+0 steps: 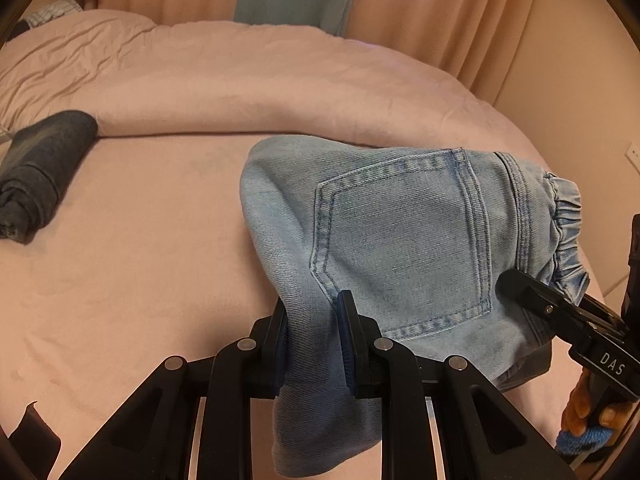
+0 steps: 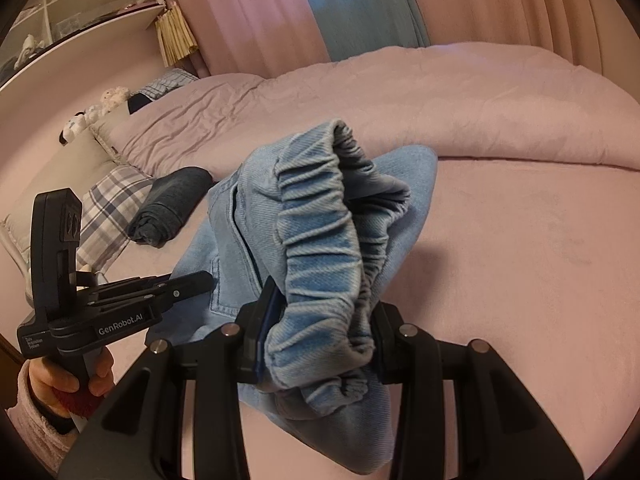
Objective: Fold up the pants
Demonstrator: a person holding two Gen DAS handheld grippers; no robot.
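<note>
Pink curtains point(image 1: 420, 8) hung behind a bed point(image 1: 140, 280) with a soft, wrinkled pink cover. On it lay a rolled dark garment point(image 1: 40, 176) beside a plaid pillow point(image 2: 108, 216). Light-blue denim pants point(image 1: 400, 232) hung over the bed, the left gripper point(image 1: 314, 344) pinching a folded edge, the right gripper point(image 2: 320, 340) clamping the gathered elastic waistband point(image 2: 320, 240).

Shelf point(image 2: 80, 4) contents too small.
</note>
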